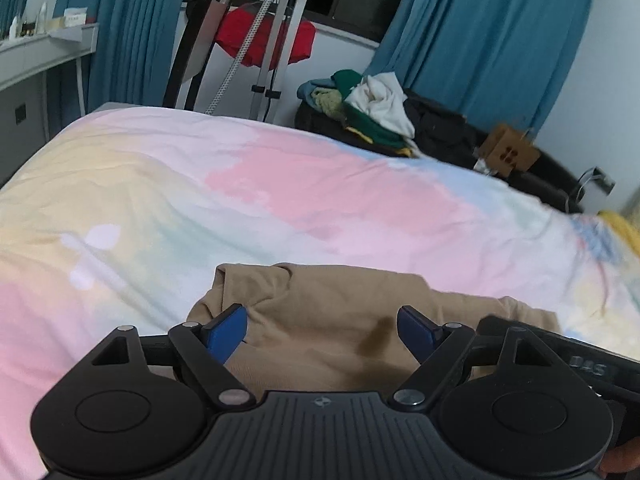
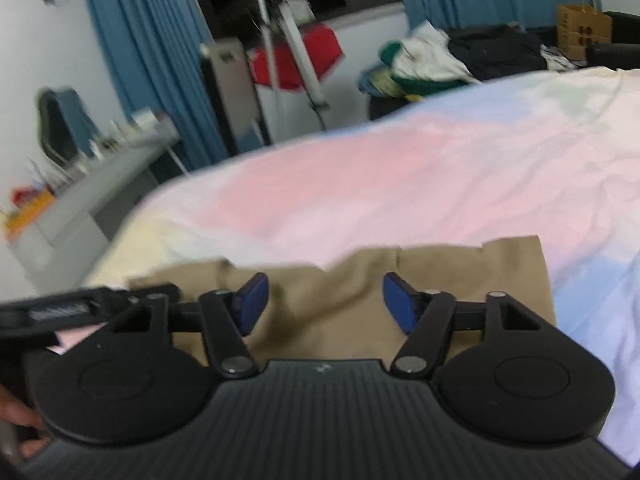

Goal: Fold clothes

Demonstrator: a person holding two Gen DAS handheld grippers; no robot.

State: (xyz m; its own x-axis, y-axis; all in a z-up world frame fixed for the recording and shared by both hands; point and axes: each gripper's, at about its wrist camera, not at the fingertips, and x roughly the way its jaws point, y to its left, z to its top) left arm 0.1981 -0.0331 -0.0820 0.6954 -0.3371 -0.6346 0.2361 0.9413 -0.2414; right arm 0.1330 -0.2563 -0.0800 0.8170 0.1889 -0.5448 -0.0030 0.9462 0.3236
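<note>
A tan garment (image 1: 340,312) lies folded on the pastel bedsheet (image 1: 280,192), just in front of both grippers. My left gripper (image 1: 322,330) is open and empty, its blue pads (image 1: 228,330) hovering over the garment's near left part. In the right wrist view the same tan garment (image 2: 360,292) lies below my right gripper (image 2: 324,304), which is open and empty over its middle. The right gripper's body shows at the lower right of the left wrist view (image 1: 560,352), and the left gripper's body at the left of the right wrist view (image 2: 60,312).
Beyond the bed stand a heap of clothes on a dark chair (image 1: 372,108), a brown paper bag (image 1: 508,152), a garment rack with a red cloth (image 1: 264,40), blue curtains (image 1: 500,32) and a grey desk (image 1: 40,52) at the left.
</note>
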